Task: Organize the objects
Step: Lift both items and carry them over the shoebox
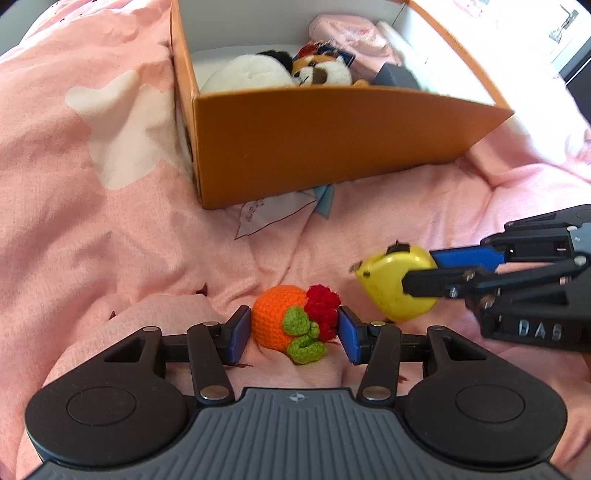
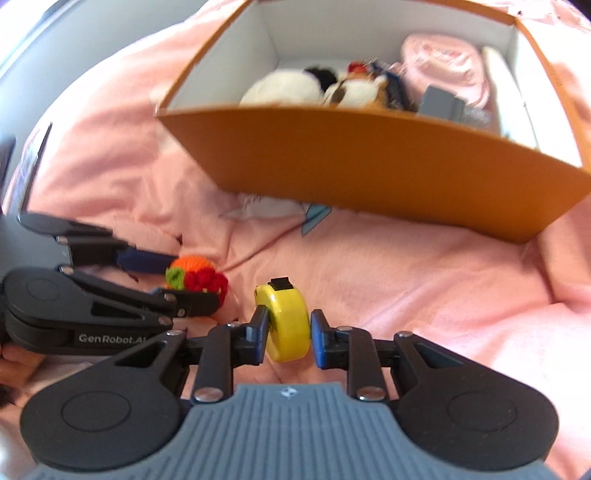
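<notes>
**Sorting under way: two items about to be boxed**

Pink blanket (image 1: 110, 221) is covering the surface; the room is barely showing. Orange box (image 1: 332, 147) is already holding plush toys (image 1: 280, 70) and a pink pouch (image 2: 443, 66). Right gripper (image 2: 286, 326) is pinching the yellow tape measure (image 2: 288, 325), apparently lifting. Left gripper (image 1: 293, 330) is bracketing the crochet orange (image 1: 291, 321), pads touching; grip uncertain.

Pink blanket (image 1: 92, 221), wrinkled, spread across the whole view, with pale cream patches (image 1: 122, 122) at ten o'clock. White-and-blue printed figure (image 1: 273, 214) on the fabric just above centre. Bright window (image 1: 561, 29) at two o'clock. Grey wall (image 2: 74, 48) at eleven o'clock.
</notes>
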